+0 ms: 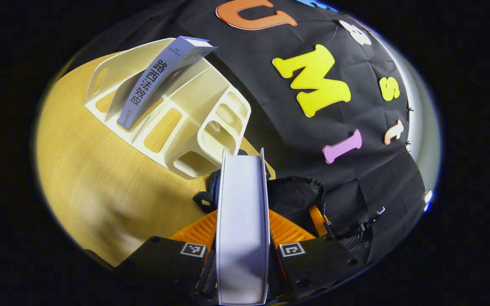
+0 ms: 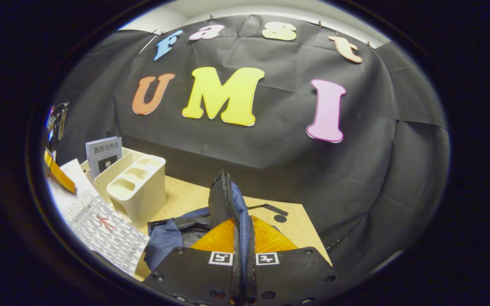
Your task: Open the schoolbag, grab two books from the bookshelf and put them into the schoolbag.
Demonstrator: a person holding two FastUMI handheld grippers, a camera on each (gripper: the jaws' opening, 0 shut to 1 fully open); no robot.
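Note:
My left gripper [image 1: 243, 238] is shut on a white book [image 1: 242, 191], seen edge-on and sticking forward over the dark schoolbag [image 1: 298, 197]. The cream bookshelf [image 1: 194, 127] stands on the table with one pale book [image 1: 155, 80] leaning in it. In the right gripper view my right gripper [image 2: 241, 240] is shut on the schoolbag's zippered edge [image 2: 228, 199] and holds it upright; the dark blue schoolbag [image 2: 166, 238] lies open below. The held book [image 2: 100, 231] shows at the left, beside the bookshelf [image 2: 138, 189] and its book [image 2: 103, 154].
The wooden table [image 1: 100, 182] spreads left of the bookshelf. The black cloth wall [image 2: 270, 161] stands close behind the schoolbag and shelf. The table's right edge [image 2: 309, 229] lies just past the schoolbag.

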